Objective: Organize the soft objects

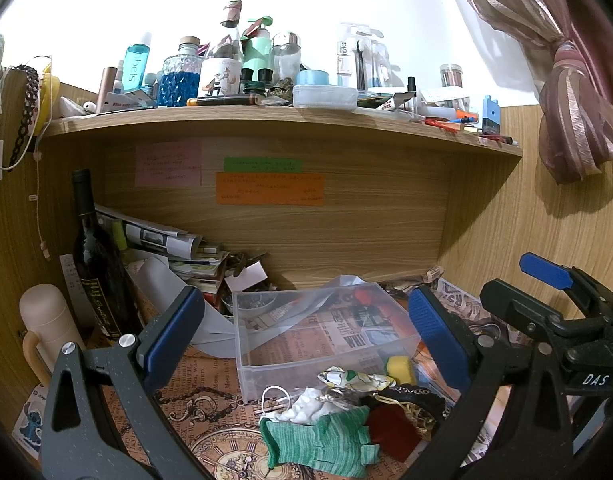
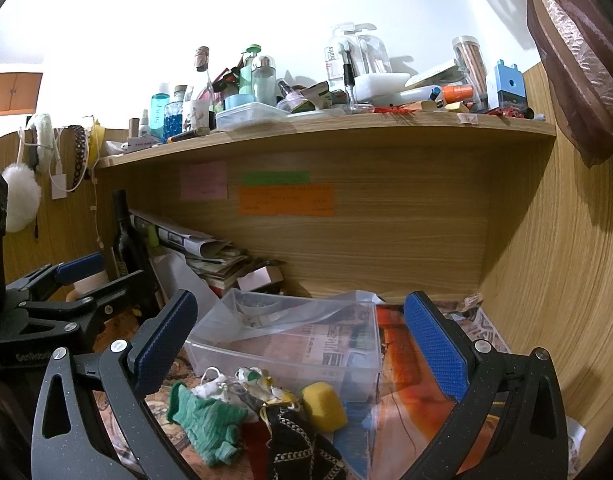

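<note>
A pile of soft things lies on the desk in front of a clear plastic box (image 1: 266, 368) (image 2: 346, 376): a green knit glove (image 1: 322, 444) (image 2: 202, 420), a white cloth (image 1: 306, 404), a patterned scarf (image 1: 354, 378) (image 2: 254, 378), a black and gold pouch (image 1: 410, 400) (image 2: 294, 448), a red cloth (image 1: 390, 428) and a yellow sponge (image 1: 400, 368) (image 2: 324, 404). My left gripper (image 1: 306, 340) is open above the pile. My right gripper (image 2: 302, 344) is open above the box and pile. Both are empty.
A wooden shelf (image 1: 266, 120) crowded with bottles and jars runs overhead. A dark wine bottle (image 1: 94, 264), a cream flask (image 1: 46, 320) and stacked papers (image 1: 166, 248) stand at the left. A curtain (image 1: 566, 100) hangs at the right. The right gripper (image 1: 554, 312) shows in the left view.
</note>
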Tool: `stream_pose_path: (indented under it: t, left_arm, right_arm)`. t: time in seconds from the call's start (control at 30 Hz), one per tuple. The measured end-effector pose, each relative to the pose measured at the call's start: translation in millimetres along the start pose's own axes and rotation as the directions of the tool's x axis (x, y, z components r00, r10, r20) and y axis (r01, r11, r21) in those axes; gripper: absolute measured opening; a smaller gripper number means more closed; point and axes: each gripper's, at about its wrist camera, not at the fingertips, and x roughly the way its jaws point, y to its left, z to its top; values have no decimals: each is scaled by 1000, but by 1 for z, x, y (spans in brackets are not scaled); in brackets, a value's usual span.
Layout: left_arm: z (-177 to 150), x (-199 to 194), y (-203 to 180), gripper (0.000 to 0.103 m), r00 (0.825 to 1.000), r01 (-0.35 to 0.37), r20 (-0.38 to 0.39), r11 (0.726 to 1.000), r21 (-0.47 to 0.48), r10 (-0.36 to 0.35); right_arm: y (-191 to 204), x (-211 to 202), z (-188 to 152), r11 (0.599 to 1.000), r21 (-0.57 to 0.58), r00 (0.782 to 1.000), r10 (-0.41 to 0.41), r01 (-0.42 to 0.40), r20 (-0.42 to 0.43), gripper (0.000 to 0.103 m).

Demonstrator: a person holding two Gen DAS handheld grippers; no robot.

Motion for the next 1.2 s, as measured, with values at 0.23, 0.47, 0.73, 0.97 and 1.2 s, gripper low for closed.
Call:
stream_pose_path:
  t: [0.23, 0.47, 0.73, 0.97, 1.2]
  left_arm:
    - [0, 0, 0, 103, 1000, 1, 0, 1000, -1, -1]
    - [-2, 2, -4, 103, 1000, 3, 0, 1000, 5, -3]
    - [-3, 2, -6, 103, 1000, 3, 2, 1000, 6, -3]
    - [-1, -1, -7, 103, 1000, 3, 6, 1000, 6, -3]
    - [-1, -1, -7, 103, 1000, 2, 6, 1000, 7, -2]
  right_arm:
    - [-2, 0, 0, 1000, 0, 1000, 1, -1, 0, 103]
    - [0, -1, 0, 1000, 4, 1000, 1, -1, 2, 103]
    - [1, -2, 2, 1000, 10, 1000, 4, -4, 3, 103]
    - [0, -3, 2, 1000, 15, 1000, 6, -6, 6, 103]
    - [0, -3, 1, 1000, 15, 1000, 7, -7, 7, 103]
